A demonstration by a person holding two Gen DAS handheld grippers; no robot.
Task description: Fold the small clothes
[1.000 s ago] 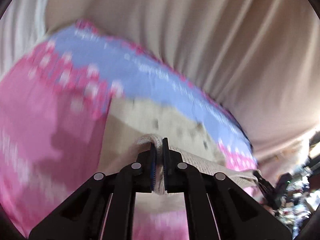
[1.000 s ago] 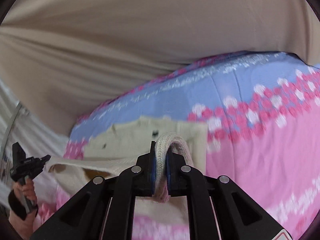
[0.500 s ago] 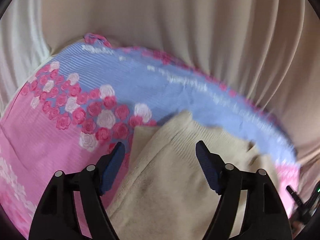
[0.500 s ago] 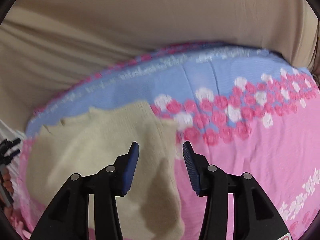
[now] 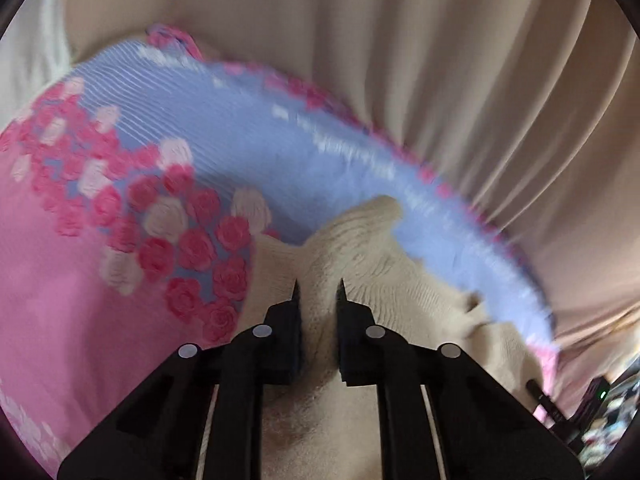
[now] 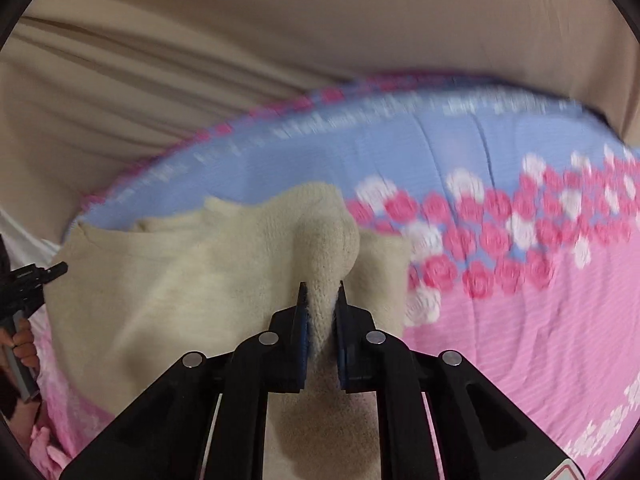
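A small cream knitted garment (image 5: 400, 280) lies on a pink and lilac flowered sheet (image 5: 100, 260). In the left wrist view my left gripper (image 5: 318, 292) is nearly shut around a raised fold of the knit at its left side. In the right wrist view the garment (image 6: 180, 280) spreads to the left, and my right gripper (image 6: 322, 294) is shut on a bunched fold of it near its right edge. The cloth under both grippers is hidden by the fingers.
Beige curtain folds (image 5: 440, 60) hang behind the bed's far edge. The sheet (image 6: 520, 320) stretches to the right in the right wrist view. The other hand-held gripper and a hand (image 6: 24, 292) show at the left edge of that view.
Both grippers let go of the knit half a second ago and stood wide open. Now both have closed again on fresh folds of the garment lying on the sheet.
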